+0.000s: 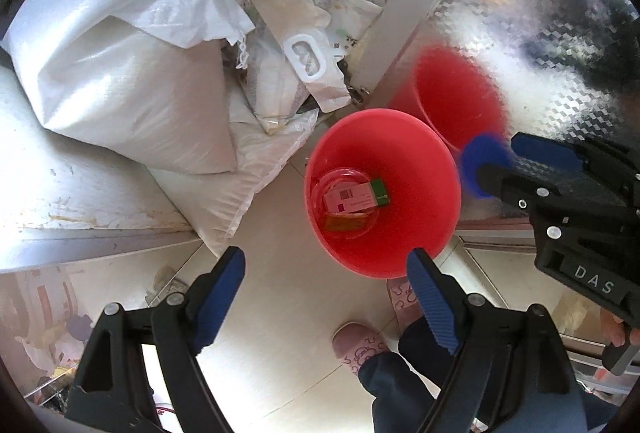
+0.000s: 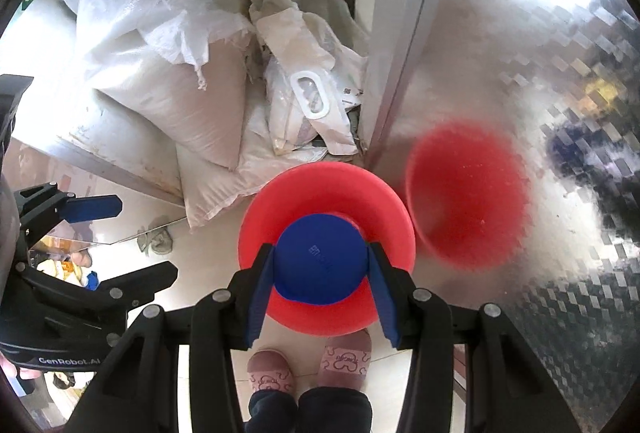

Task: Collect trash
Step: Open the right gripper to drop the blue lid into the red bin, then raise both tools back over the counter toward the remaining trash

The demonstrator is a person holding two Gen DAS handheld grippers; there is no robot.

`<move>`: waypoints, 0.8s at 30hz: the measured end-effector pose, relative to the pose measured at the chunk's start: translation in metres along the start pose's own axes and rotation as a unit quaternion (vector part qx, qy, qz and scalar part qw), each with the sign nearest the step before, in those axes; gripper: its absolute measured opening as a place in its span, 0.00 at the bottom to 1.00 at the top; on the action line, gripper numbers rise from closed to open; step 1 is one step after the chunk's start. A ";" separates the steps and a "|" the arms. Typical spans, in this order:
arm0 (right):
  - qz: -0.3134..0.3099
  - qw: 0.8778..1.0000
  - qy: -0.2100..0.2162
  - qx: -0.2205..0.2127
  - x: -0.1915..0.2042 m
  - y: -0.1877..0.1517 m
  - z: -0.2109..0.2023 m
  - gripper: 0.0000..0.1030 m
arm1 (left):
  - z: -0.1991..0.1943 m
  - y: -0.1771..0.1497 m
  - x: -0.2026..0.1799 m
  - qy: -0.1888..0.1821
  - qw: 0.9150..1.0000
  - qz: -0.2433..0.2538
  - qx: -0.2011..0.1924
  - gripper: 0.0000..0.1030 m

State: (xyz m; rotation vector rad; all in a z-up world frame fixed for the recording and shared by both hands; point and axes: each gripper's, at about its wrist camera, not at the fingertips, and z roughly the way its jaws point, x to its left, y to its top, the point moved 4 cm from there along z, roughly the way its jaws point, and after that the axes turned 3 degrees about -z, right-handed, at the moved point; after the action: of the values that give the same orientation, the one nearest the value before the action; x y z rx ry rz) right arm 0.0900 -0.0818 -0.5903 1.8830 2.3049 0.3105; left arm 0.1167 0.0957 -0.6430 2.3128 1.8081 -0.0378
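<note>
A red bin [image 1: 424, 169] stands on the tiled floor; it also shows in the right wrist view [image 2: 320, 181]. Inside lie a pink and green carton [image 1: 356, 198] and other wrappers. My right gripper [image 2: 322, 269] is shut on a round blue cup [image 2: 320, 265] and holds it above the bin's opening. In the left wrist view the right gripper [image 1: 516, 163] and the blue cup [image 1: 480, 165] sit at the bin's right rim. My left gripper [image 1: 326, 289] is open and empty, just short of the bin's near rim.
White woven sacks [image 1: 120, 73] and plastic bags [image 1: 296, 33] are piled left of the bin. A shiny patterned metal panel [image 2: 520, 73] on the right mirrors the bin. The person's pink slippers [image 2: 272, 369] stand on the floor below.
</note>
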 end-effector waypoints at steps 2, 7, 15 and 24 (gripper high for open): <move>0.000 1.000 0.002 -0.006 0.002 0.000 -0.003 0.66 | -0.005 -0.002 -0.002 0.008 1.000 0.006 -0.007 0.79; -0.003 1.000 -0.008 -0.001 0.004 -0.001 -0.020 0.67 | -0.032 -0.008 -0.006 0.017 1.000 0.006 -0.014 0.79; 0.000 1.000 -0.012 -0.012 0.013 -0.004 -0.110 0.67 | -0.138 -0.018 -0.020 0.029 0.998 -0.013 -0.053 0.79; 0.009 0.999 -0.027 -0.043 0.026 0.018 -0.259 0.68 | -0.303 -0.015 -0.045 0.041 0.993 -0.008 -0.106 0.79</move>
State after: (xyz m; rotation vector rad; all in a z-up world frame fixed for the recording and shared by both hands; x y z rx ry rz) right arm 0.0385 -0.0698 -0.3352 1.8496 2.2031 0.3505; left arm 0.0592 0.1097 -0.3417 2.1819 1.7727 0.2393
